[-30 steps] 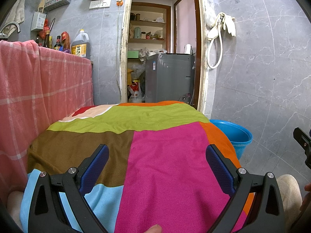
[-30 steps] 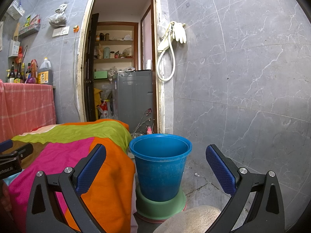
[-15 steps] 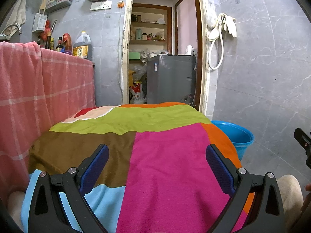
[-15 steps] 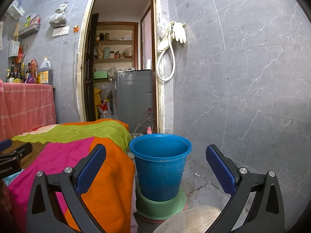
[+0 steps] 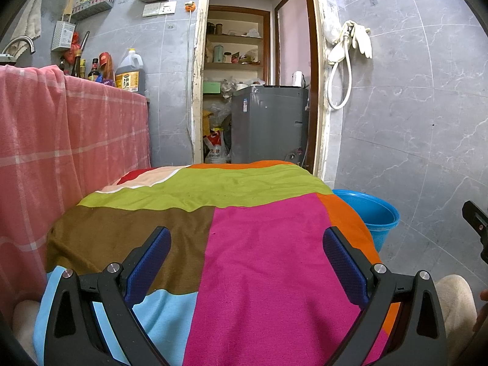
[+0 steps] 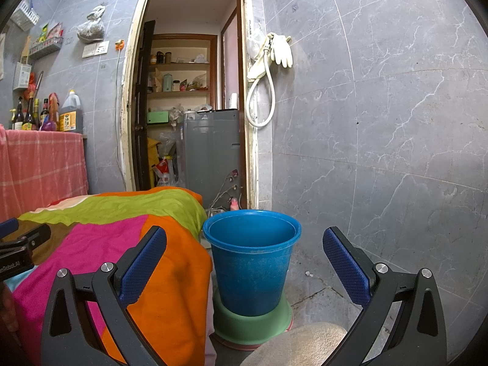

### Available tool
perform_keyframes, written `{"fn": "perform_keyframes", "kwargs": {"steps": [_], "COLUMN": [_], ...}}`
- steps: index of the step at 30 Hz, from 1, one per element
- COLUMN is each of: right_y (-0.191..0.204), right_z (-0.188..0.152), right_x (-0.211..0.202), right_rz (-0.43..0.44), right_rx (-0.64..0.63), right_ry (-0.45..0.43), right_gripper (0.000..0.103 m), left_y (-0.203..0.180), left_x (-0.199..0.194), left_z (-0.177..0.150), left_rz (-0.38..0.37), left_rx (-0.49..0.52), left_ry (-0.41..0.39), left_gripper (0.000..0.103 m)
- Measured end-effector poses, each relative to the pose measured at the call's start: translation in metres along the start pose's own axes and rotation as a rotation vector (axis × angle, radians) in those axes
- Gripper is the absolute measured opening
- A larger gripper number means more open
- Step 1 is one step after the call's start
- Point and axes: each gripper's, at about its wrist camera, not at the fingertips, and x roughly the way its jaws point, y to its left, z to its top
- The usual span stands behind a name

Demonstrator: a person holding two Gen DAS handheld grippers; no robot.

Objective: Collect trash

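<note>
Right wrist view puts the blue bucket straight ahead of the right claw, framed between its spread, empty fingers and standing on a green base beside the patchwork-covered surface. The left claw, also spread and empty, hangs over that cloth, bucket off to its right (so the right is nearer). No trash is visible.

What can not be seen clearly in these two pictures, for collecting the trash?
- Bottom of the blue bucket: right wrist view, hidden by its own walls; left wrist view, the colourful blanket covers most of it.
- Floor behind the blanket: hidden in both views.
- Any trash: none can be made out.
- Right tongs: cut off at the left view's edge.
</note>
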Motion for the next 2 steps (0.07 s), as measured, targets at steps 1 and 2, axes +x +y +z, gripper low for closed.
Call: {"fn": "perform_keyframes", "kwargs": {"steps": [1, 2], "right_y": [-0.0003, 0.0001], "right_z": [0.0, 0.0], "right_x": [0.0001, -0.0001], "right_rz": [0.0, 0.0], "right_rx": [0.0, 0.0], "right_ry": [0.0, 0.0], "right_gripper": [0.103, 0.103], "left_y": [-0.0008, -0.0009], "left_x": [0.0, 0.0], "left_z": [-0.0001, -0.0001], "left_rz": [0.001, 0.0], "left_rx": [0.0, 0.0], "left_ry": [0.0, 0.001], "left_gripper": [0.098, 0.098]}}
